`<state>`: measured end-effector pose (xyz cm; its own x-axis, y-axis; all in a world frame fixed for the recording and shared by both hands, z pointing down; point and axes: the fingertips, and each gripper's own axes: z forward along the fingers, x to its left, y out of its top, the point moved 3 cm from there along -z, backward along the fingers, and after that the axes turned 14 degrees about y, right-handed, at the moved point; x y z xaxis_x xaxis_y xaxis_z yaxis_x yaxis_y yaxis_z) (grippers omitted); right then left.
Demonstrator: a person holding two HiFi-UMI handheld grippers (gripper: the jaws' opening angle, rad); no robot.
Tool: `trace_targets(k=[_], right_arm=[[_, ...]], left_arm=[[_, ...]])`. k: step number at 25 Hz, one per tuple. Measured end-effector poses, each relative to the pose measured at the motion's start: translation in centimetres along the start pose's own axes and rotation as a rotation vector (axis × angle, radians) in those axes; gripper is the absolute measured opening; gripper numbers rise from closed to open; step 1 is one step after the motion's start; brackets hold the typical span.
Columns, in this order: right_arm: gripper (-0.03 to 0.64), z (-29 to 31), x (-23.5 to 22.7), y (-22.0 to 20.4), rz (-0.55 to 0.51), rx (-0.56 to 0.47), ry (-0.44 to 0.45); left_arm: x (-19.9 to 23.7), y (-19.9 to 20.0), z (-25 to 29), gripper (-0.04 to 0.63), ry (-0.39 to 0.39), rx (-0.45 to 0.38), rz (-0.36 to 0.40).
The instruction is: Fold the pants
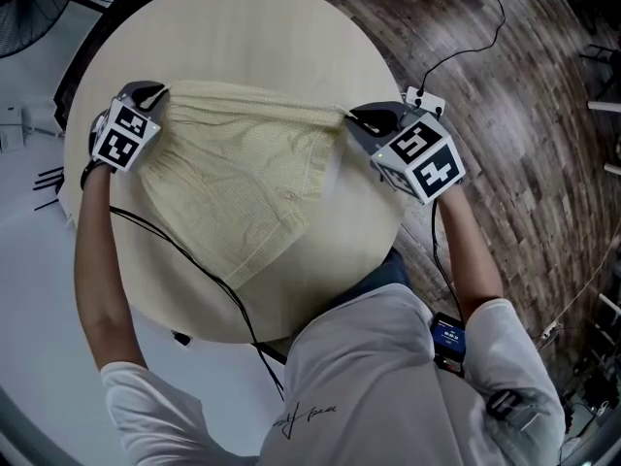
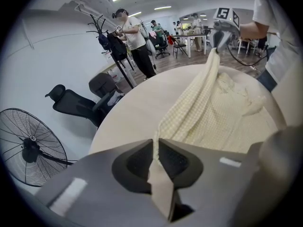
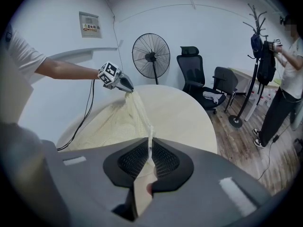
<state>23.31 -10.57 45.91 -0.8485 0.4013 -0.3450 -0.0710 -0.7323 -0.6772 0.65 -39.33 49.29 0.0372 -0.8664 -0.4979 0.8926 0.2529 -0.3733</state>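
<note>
Pale yellow waffle-knit pants hang over the round beige table, stretched by the waistband between both grippers. My left gripper is shut on the waistband's left corner, my right gripper on its right corner. In the left gripper view the pants run from my jaws up to the other gripper. The right gripper view shows the cloth pinched between my jaws and leading to the left gripper. The lower part of the pants rests on the table.
Black cables trail from the grippers across the table's near side. A standing fan, office chairs and a coat rack stand beyond the table. A person stands at the back; wood floor lies to the right.
</note>
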Motion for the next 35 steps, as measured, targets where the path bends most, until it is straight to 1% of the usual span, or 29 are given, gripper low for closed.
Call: trace_targets(k=[12, 16, 21, 28, 35], right_arm=[[0.018, -2.3, 7.4, 0.4, -0.083, 0.017, 0.064], [0.018, -2.6, 10.2, 0.9, -0.115, 0.016, 0.09], [0.018, -3.1, 13.4, 1.0, -0.15, 0.02, 0.136], [0.018, -2.4, 19.2, 1.2, -0.226, 0.042, 0.223], [0.018, -0.9, 24.0, 1.0, -0.277, 0.063, 0.316]], left_arm=[[-0.7, -0.3, -4.5, 0.091, 0.061, -0.025, -0.037], [-0.8, -1.2, -6.2, 0.091, 0.075, -0.022, -0.045], [-1.0, -2.0, -8.0, 0.091, 0.101, -0.025, -0.081], [-1.8, -3.7, -10.0, 0.091, 0.134, -0.042, -0.1], [-2.6, -6.6, -11.7, 0.091, 0.163, -0.02, -0.129]])
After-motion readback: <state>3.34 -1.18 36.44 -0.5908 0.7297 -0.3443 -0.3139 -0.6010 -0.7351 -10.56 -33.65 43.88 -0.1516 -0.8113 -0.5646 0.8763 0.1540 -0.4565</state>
